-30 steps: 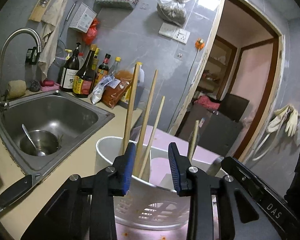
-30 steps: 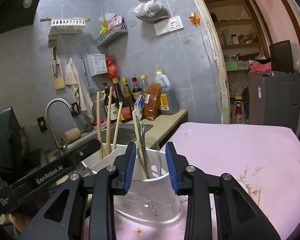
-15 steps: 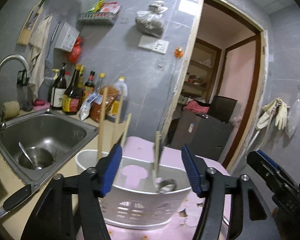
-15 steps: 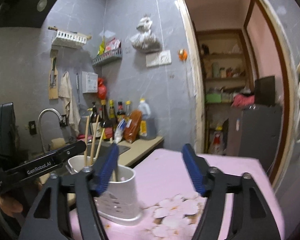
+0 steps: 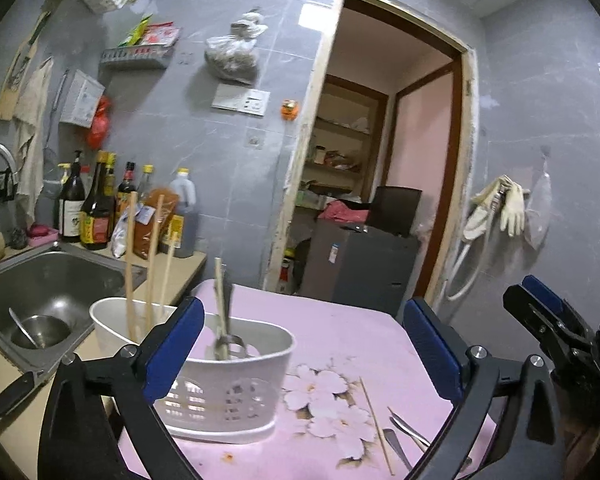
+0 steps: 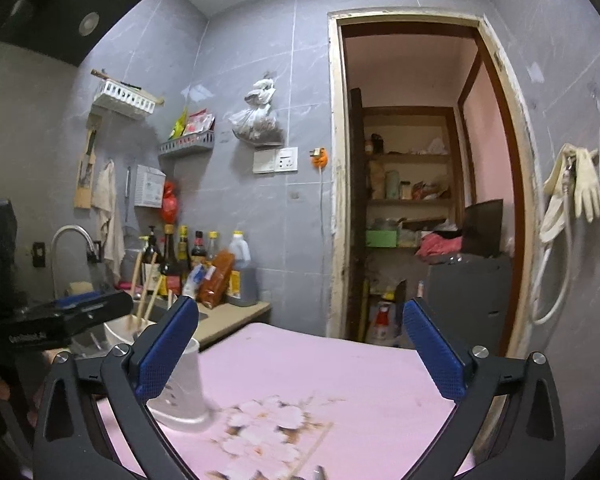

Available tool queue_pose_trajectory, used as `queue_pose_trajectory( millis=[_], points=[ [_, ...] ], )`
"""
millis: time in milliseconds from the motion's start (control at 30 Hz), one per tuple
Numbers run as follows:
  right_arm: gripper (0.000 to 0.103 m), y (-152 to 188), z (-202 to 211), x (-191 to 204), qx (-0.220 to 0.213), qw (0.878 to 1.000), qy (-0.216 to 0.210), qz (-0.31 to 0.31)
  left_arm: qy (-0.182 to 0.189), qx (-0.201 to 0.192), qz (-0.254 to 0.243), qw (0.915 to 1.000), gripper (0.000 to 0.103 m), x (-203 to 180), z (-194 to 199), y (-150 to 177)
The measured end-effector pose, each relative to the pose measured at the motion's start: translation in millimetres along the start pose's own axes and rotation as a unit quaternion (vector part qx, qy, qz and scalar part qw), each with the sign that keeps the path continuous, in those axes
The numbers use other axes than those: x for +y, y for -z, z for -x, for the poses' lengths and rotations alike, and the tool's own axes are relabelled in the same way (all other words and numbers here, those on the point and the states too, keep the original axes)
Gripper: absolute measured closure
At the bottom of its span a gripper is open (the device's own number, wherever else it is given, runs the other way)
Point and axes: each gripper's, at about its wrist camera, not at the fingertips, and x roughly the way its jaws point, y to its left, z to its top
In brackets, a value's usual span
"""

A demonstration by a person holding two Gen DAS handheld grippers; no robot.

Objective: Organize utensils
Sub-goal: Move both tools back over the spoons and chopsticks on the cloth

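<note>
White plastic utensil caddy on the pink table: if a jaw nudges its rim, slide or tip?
The white slotted plastic caddy looks light, so probably slides on the smooth pink floral tablecloth. Tall wooden chopsticks at one end raise the weight, so a high push might tip it.

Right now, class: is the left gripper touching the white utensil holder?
Apart. The left wrist view shows the left gripper open, with nothing between its pads; the holder sits beyond.

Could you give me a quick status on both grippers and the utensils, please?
Both jaws just opened wide, nothing between them. White caddy holds chopsticks and spoon. Loose chopstick on pink table. Nothing blocking.
</note>
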Motion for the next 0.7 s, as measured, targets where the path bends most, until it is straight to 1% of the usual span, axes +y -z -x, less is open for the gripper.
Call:
queue_pose_trajectory(
  millis=[167, 300, 400, 500, 700],
  points=[
    [0.0, 8, 13, -13, 0.008, 1.0, 0.013, 0.007, 0.012, 0.005, -0.022, 0.9997, 0.004, -22, -2, 9],
    [0.0, 17, 19, -26, 0.029, 0.999, 0.028, 0.01, 0.021, 0.022, -0.036, 0.9989, 0.003, -33, -9, 20],
    [0.0, 24, 20, -36, 0.052, 0.998, 0.036, 0.013, 0.036, 0.053, -0.049, 0.9968, 0.003, -40, -19, 32],
    [0.0, 32, 20, -44, 0.08, 0.996, 0.04, 0.014, 0.045, 0.091, -0.06, 0.993, 0.003, -45, -31, 44],
    [0.001, 50, 16, -57, 0.135, 0.99, 0.039, 0.006, 0.045, 0.135, -0.072, 0.9872, 0.003, -52, -48, 65]
  ],
)
